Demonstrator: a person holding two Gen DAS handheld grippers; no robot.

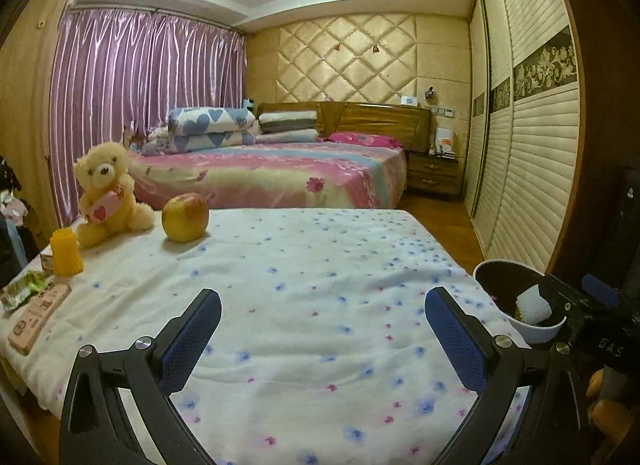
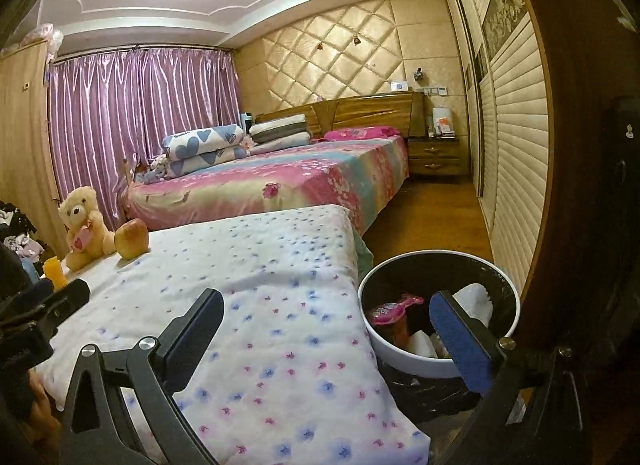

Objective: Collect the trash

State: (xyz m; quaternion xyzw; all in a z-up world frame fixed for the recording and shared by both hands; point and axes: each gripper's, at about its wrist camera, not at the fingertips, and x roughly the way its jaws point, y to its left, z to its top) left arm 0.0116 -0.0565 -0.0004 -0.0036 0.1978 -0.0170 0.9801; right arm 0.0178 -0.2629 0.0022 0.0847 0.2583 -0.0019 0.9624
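A: How are the two grippers seen?

B: The left gripper is held above the flowered cloth with its jaws spread wide, and nothing is caught between them. The right gripper is likewise spread wide and empty; its left finger is seen over the cloth's right edge, while its right finger is seen in front of the trash bin.

A: Where is the bin placed?

B: It is set just beside the right edge of the cloth-covered surface, near the camera. It is a white-rimmed round bin with a dark inside. A pink wrapper and pieces of white paper are seen lying in it.

A: What is left on the cloth?

B: At the far left corner a cream teddy bear is seated, and an apple is stood just to its right. Nearer along the left edge, a yellow ribbed cup is found, then a green packet and a flat pinkish box. The middle of the cloth is not occupied by any of these.

A: And beyond?

B: A bed with pink bedding is seen far behind, with purple curtains to its left.
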